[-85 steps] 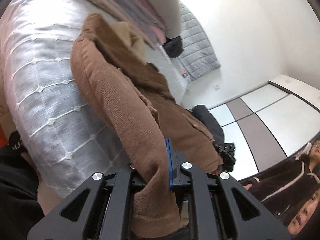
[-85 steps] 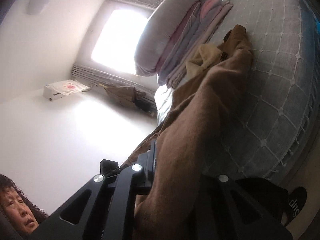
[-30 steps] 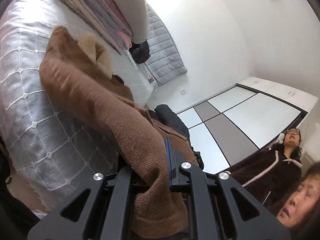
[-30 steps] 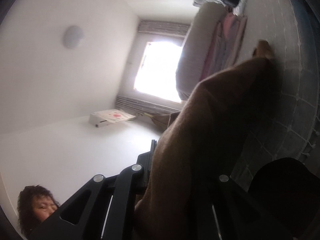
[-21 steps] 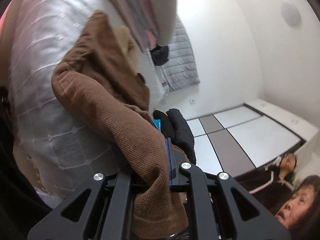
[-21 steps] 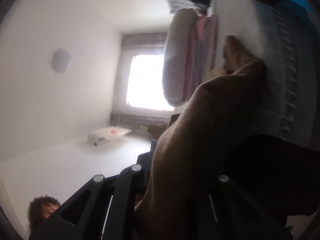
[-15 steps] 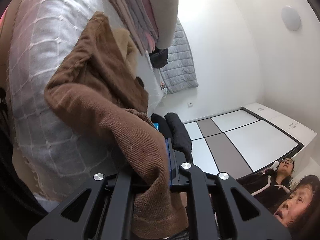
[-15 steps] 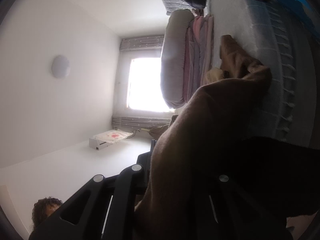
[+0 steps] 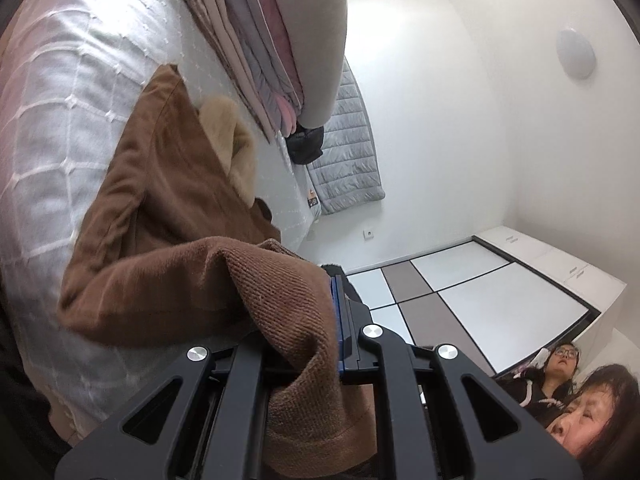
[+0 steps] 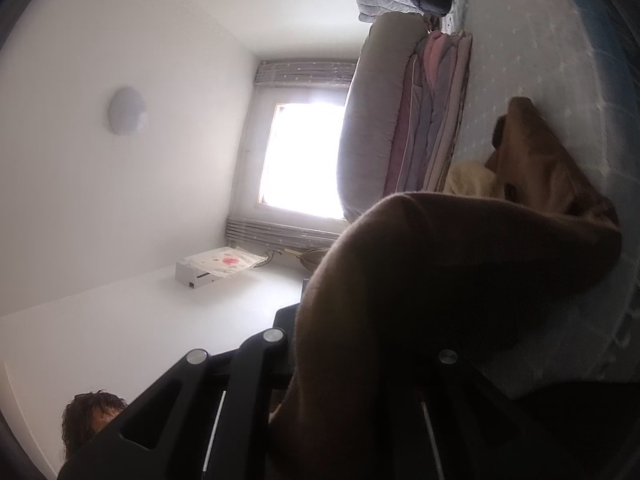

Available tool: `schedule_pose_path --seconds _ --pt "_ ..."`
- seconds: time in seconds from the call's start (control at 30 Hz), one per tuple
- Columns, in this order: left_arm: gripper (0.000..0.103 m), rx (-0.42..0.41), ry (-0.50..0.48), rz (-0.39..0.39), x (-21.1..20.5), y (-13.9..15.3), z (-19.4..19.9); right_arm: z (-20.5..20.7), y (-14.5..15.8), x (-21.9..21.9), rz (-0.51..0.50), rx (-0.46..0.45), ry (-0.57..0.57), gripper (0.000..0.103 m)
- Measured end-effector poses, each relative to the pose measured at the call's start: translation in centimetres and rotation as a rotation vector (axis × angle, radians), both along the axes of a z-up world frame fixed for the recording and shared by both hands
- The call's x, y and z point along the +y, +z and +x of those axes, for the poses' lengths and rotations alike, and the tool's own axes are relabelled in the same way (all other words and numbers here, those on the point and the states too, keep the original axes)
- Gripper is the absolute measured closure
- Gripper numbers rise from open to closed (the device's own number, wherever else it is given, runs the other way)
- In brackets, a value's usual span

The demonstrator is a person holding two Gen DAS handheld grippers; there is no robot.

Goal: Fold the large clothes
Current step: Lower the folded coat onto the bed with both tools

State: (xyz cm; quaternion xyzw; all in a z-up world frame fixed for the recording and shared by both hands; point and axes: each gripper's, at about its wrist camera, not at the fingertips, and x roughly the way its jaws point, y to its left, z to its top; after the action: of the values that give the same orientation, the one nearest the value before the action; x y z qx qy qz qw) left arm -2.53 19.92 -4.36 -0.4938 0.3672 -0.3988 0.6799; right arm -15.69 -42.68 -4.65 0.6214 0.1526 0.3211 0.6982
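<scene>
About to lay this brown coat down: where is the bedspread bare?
Bare bedspread lies left of the brown coat, toward the bed's edge. It is crowded on the other side, where the folded quilts nearly meet the coat's fur collar.

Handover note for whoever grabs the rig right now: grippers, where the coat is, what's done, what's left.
Left gripper: shut on the brown coat, ribbed fabric bunched between the jaws.
Right gripper: shut on the same coat; its fingertips are hidden by the cloth.
Coat: far end with the tan fleece lining lies on the grey quilted bedspread, near the stack of folded bedding. The gripped end is lifted and doubled over toward that end.
Done: one fold under way, not laid down.
Left: lay the held end flat on the coat, release, smooth, make the remaining folds.
</scene>
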Motion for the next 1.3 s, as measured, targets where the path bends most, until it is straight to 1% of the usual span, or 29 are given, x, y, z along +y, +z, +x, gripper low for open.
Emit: schedule_pose_path --seconds 0.1,0.2,0.3,0.33,0.4,0.5,0.53,0.6,0.67,0.7,0.73,0.77,0.8,0.83,0.87,0.93,0.97,1.07,1.1,1.13,1.17,1.23,1.27,1.3 --pt "0.095 0.001 0.007 -0.004 0.0 0.2 2.4 3.4 0.9 -0.4 -0.02 0.018 0.008 0.091" --pt "0.095 0.011 0.021 -0.009 -0.1 0.2 6.2 6.4 1.5 -0.8 -0.043 0.036 0.013 0.091" --pt "0.095 0.016 0.039 -0.009 -0.2 0.3 9.6 10.7 1.9 -1.5 -0.063 0.06 0.009 0.091" --pt "0.095 0.024 0.047 -0.011 -0.2 0.2 11.5 11.7 1.8 -1.7 -0.064 0.071 0.007 0.091" --pt "0.095 0.04 0.058 -0.005 -0.3 0.0 13.9 14.6 1.1 -2.2 -0.073 0.108 0.0 0.091" --pt "0.095 0.087 0.076 0.017 -1.3 -1.5 18.9 18.9 -0.7 -2.7 -0.081 0.178 -0.008 0.091" --pt "0.095 0.1 0.082 0.026 -1.6 -2.1 20.2 20.7 -1.7 -2.9 -0.089 0.213 -0.016 0.091" --pt "0.095 0.156 0.085 0.043 -2.2 -4.1 23.3 23.4 -4.0 -3.4 -0.062 0.285 -0.024 0.091" --pt "0.093 0.255 0.077 0.067 -2.7 -6.9 26.6 26.2 -7.5 -4.0 -0.03 0.42 -0.032 0.088" --pt "0.091 0.333 0.071 0.099 -3.0 -8.9 28.4 27.4 -10.2 -4.4 0.022 0.531 -0.04 0.077" --pt "0.09 0.382 0.072 0.114 -3.0 -10.2 29.2 28.1 -11.9 -4.6 0.049 0.602 -0.043 0.063" --pt "0.086 0.43 0.067 0.125 -3.2 -11.6 30.1 28.7 -13.6 -4.9 0.066 0.675 -0.043 0.061" --pt "0.085 0.448 0.059 0.119 -3.3 -12.3 30.6 29.2 -14.4 -5.1 0.083 0.699 -0.036 0.061" --pt "0.085 0.458 0.056 0.11 -3.3 -12.7 30.8 29.5 -14.9 -5.3 0.103 0.704 -0.022 0.061" --pt "0.084 0.456 0.051 0.118 -3.3 -12.6 30.9 29.6 -14.7 -5.4 0.096 0.698 -0.012 0.059" --pt "0.083 0.443 0.021 0.147 -3.3 -11.7 31.3 29.5 -14.1 -5.8 0.084 0.673 0.003 0.05" --pt "0.082 0.439 0.006 0.158 -3.1 -11.3 31.5 29.3 -13.7 -6.1 0.073 0.668 0.002 0.048" --pt "0.076 0.383 -0.022 0.246 -2.7 -9.4 31.7 29.0 -13.2 -6.3 0.039 0.669 0.012 0.041" --pt "0.073 0.371 -0.011 0.255 -2.4 -8.9 31.7 28.9 -12.9 -6.0 0.026 0.667 0.02 0.038" --pt "0.073 0.364 0.003 0.247 -2.1 -8.7 31.5 28.8 -12.6 -5.7 0.013 0.664 0.035 0.036" --pt "0.072 0.357 0.039 0.24 -1.7 -8.4 31.3 28.5 -12.3 -5.0 0.003 0.66 0.057 0.035" --pt "0.072 0.346 0.079 0.275 -1.4 -8.0 31.6 28.8 -11.8 -3.8 -0.015 0.652 0.102 0.033" --pt "0.072 0.341 0.092 0.265 -1.4 -8.1 31.7 29.1 -11.6 -3.1 -0.02 0.642 0.123 0.032" --pt "0.071 0.346 0.105 0.227 -1.3 -8.4 31.8 29.3 -11.5 -2.8 -0.024 0.637 0.132 0.03"
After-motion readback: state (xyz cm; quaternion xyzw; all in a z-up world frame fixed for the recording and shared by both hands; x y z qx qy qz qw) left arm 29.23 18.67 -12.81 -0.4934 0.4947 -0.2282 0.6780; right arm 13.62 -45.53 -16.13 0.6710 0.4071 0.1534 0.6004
